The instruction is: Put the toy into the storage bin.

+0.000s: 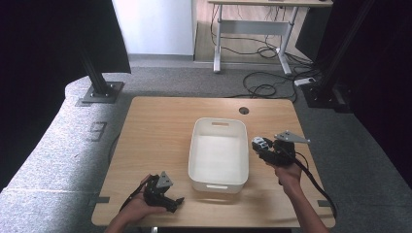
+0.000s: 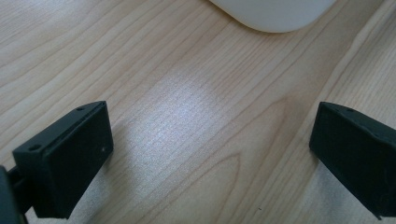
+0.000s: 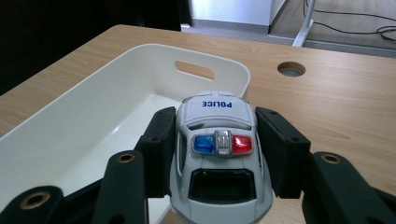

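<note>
1. Carrying a toy police car (image 3: 219, 154) in the right gripper (image 1: 262, 147): both black pads press its flanks, roof lights up, hood pointing away toward the far end of the table.
2. Car sits just right of the white bin (image 1: 218, 153), at the bin's right rim and above the tabletop. In the right gripper view the hood already overlaps the rim's near corner.
3. Left gripper (image 1: 167, 199) rests low at the near-left of the table, jaws spread wide, nothing between them; bare wood under them and a rounded corner of the bin (image 2: 273, 14) just ahead.
4. Likely step: carry the car leftward over the rim and set it in the bin, which looks empty.
5. To do it well, my read: lift enough that the wheels clear the wall, go past the rim to the open floor, lower before letting go. A drop from height could send a wheeled toy rolling or bouncing.
6. Keep the squeeze steady on the smooth plastic sides; the hold is at mid-body, so tipping seems unlikely.
7. Surface: light wooden table (image 1: 155, 126), matte grain, round cable hole (image 1: 244, 110) at the far right.
8. Room: grey carpet, black frame posts on base plates at the far left and right, a desk (image 1: 252, 24) with loose cables (image 1: 265, 87) beyond, dark curtains on both sides.
</note>
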A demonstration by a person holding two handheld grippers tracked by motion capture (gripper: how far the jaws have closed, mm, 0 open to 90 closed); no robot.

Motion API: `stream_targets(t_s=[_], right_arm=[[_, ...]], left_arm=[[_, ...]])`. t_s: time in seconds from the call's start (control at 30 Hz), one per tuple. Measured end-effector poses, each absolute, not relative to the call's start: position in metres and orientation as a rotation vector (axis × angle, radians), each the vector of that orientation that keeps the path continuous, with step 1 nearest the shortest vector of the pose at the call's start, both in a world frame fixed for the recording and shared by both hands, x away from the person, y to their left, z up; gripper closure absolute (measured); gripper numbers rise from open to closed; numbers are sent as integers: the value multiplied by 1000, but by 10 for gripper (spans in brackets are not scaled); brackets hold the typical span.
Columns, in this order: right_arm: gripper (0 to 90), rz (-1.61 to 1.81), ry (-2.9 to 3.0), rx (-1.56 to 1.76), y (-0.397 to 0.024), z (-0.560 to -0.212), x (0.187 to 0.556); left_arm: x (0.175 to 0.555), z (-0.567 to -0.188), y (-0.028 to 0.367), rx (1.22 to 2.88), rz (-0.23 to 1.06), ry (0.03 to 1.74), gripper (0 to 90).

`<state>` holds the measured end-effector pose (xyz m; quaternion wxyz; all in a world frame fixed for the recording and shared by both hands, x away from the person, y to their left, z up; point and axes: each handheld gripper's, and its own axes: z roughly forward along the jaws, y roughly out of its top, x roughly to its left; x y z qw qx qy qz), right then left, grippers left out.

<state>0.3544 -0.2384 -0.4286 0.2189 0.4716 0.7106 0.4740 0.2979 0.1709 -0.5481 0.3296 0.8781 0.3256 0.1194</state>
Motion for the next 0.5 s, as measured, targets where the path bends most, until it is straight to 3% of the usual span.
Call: stream_targets(t_s=[0.5], right_arm=[[503,1311,1976,1307,-233,-426,355]], left_arm=[[298,-548,171,2298,313,854,0]])
